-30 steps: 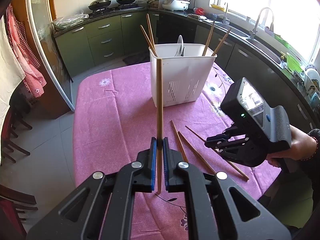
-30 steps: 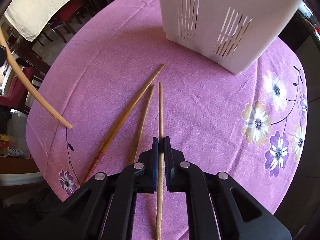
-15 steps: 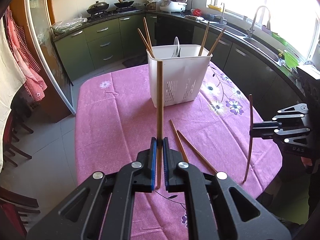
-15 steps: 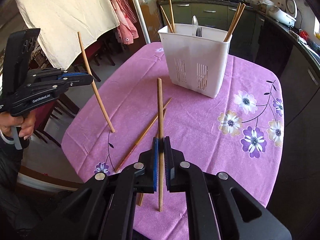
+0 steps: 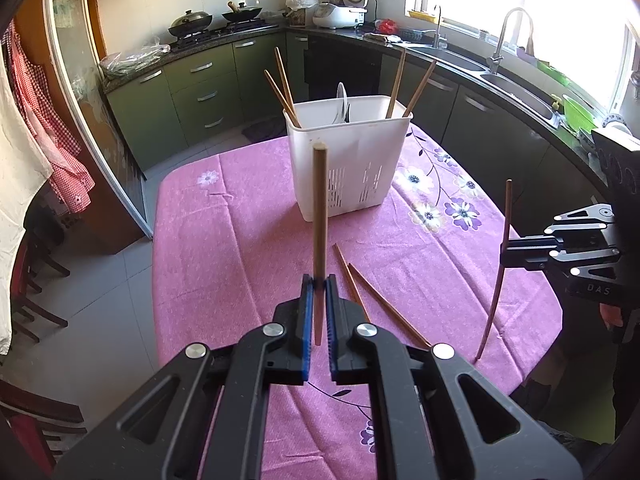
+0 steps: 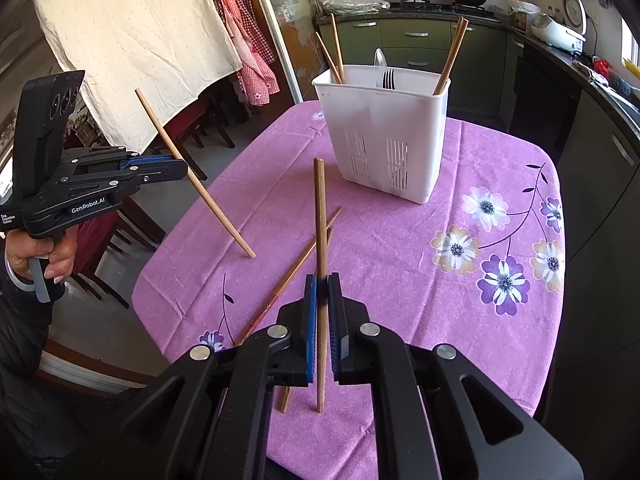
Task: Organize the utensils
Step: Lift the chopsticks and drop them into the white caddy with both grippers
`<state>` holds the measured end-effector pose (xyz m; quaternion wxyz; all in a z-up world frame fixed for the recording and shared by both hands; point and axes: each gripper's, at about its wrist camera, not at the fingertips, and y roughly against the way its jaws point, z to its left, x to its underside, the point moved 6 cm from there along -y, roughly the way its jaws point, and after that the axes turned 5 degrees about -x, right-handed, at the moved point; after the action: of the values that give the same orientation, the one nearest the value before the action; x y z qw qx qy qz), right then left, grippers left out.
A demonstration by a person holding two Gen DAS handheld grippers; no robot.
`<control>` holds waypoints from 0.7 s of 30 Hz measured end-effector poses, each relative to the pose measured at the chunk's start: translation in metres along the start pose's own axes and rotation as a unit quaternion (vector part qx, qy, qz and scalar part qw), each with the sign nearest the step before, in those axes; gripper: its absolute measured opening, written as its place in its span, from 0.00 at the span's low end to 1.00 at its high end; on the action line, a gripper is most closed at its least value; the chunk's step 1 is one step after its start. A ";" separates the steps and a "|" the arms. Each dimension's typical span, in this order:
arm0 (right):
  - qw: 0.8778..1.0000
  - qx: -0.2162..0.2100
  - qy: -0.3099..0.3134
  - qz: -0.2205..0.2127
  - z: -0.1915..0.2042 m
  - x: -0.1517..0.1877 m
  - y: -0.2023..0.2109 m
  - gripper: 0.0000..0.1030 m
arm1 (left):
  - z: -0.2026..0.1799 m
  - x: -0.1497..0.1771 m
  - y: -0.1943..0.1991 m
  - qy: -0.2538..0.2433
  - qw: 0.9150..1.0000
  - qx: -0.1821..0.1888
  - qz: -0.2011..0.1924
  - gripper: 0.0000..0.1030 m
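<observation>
Wooden chopstick clamped in left tool, right tool likewise

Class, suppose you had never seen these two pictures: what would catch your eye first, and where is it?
First, each tool clamps a chopstick above the pink cloth: the left tool holds the left chopstick, the right tool the right chopstick. Behind, mid-table, a white caddy holds more chopsticks, and two loose chopsticks lie in front of it.

I see a table under pink floral cloth. Behind it run green cabinets with woks on the hob. Right of it, bright windows light a sink. Left, grey floor tiles.
</observation>
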<state>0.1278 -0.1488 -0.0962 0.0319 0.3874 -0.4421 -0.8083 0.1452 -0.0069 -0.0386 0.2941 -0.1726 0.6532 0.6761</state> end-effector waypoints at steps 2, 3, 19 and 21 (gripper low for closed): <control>1.000 -0.002 -0.001 -0.002 -0.001 -0.002 0.000 0.06 | -0.001 -0.003 0.000 -0.001 1.000 0.002 0.000 0.06; 1.000 -0.003 -0.001 -0.003 -0.002 -0.003 0.000 0.06 | -0.002 -0.005 0.000 -0.001 1.000 0.003 0.000 0.06; 0.994 0.001 0.030 -0.109 0.005 -0.098 0.076 0.06 | -0.012 -0.094 0.052 -0.012 0.997 0.009 -0.080 0.06; 0.992 0.004 0.034 -0.122 0.006 -0.119 0.089 0.06 | -0.016 -0.114 0.064 -0.014 0.995 0.011 -0.102 0.06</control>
<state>0.1809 -0.1522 0.0427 -0.0541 0.4658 -0.3936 -0.7907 0.1906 -0.0406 0.0808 0.3728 -0.2259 0.6350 0.6378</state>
